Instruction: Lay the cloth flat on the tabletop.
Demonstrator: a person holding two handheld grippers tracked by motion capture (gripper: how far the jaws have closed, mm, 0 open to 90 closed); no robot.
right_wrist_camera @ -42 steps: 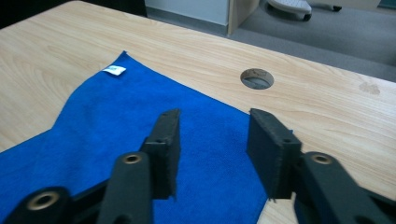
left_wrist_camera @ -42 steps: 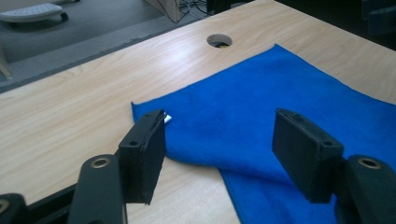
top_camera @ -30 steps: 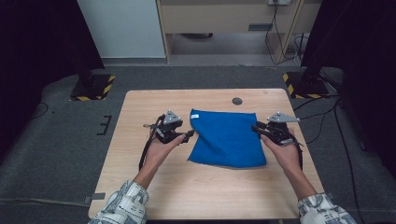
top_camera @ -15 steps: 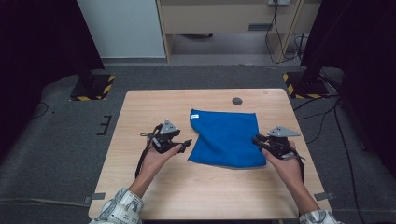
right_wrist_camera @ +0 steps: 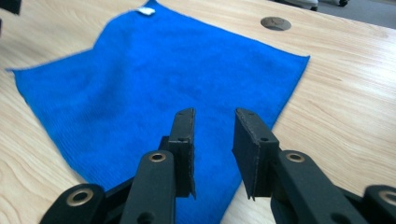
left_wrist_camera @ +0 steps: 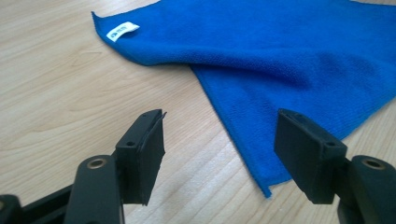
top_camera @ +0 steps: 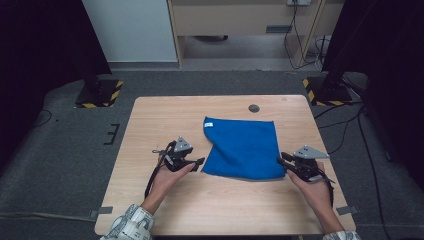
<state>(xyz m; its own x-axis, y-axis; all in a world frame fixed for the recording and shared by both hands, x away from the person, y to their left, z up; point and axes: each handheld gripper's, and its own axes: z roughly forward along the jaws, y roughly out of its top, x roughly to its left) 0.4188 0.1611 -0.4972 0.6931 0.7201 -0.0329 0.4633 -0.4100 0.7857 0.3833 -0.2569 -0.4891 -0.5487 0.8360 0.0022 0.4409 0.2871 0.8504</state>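
A blue cloth (top_camera: pixel 242 147) lies spread flat on the wooden table (top_camera: pixel 160 120), with a white label (left_wrist_camera: pixel 123 31) at its far left corner. My left gripper (top_camera: pixel 198 163) sits just left of the cloth's near left corner. In the left gripper view it (left_wrist_camera: pixel 219 116) is open wide, low over the table, with that corner of the cloth (left_wrist_camera: pixel 289 51) reaching in between its jaws. My right gripper (top_camera: pixel 283 159) is at the near right corner. In the right gripper view it (right_wrist_camera: pixel 214 112) is open by a narrow gap, hovering over the cloth (right_wrist_camera: pixel 163 70) with nothing held.
A round dark cable hole (top_camera: pixel 254 108) sits in the table beyond the cloth. Stand bases with yellow-black stripes (top_camera: pixel 97 95) (top_camera: pixel 325 92) flank the table on the grey floor. A cabinet stands behind, with cables at the right.
Both grippers have drawn back toward the person along the cloth's sides, from about mid-cloth to its near corners. The cloth has not moved.
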